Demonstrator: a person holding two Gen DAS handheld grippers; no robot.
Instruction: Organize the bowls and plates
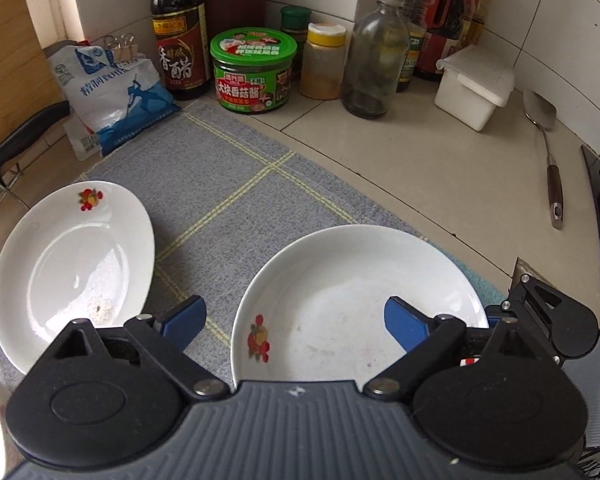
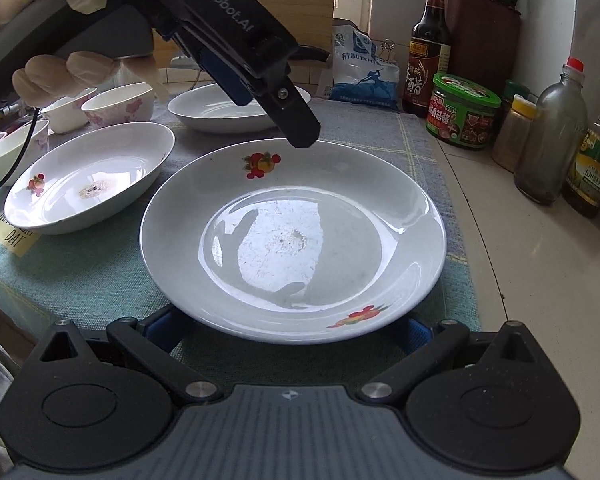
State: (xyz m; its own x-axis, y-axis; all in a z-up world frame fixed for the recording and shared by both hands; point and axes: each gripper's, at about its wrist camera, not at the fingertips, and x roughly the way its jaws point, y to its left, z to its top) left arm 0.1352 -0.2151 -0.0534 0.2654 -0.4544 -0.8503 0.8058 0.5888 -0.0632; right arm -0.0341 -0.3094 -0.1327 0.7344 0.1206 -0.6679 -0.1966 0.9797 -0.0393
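Observation:
A white plate with fruit prints (image 2: 292, 240) lies on the grey cloth (image 2: 100, 272); it also shows in the left wrist view (image 1: 356, 304). My right gripper (image 2: 288, 330) is open, its blue fingers low on either side of the plate's near rim. My left gripper (image 1: 296, 322) is open above the plate's far rim; it shows from the right wrist view (image 2: 300, 128). A second plate (image 2: 88, 176) lies to the left, a third (image 2: 228, 110) behind. Several small floral bowls (image 2: 120, 106) stand at far left.
Along the wall stand a vinegar bottle (image 1: 178, 40), a green-lidded jar (image 1: 254, 72), a salt bag (image 1: 116, 96), spice jars, a glass bottle (image 1: 374, 56) and a white box (image 1: 474, 86). A metal spatula (image 1: 548, 152) lies on the counter.

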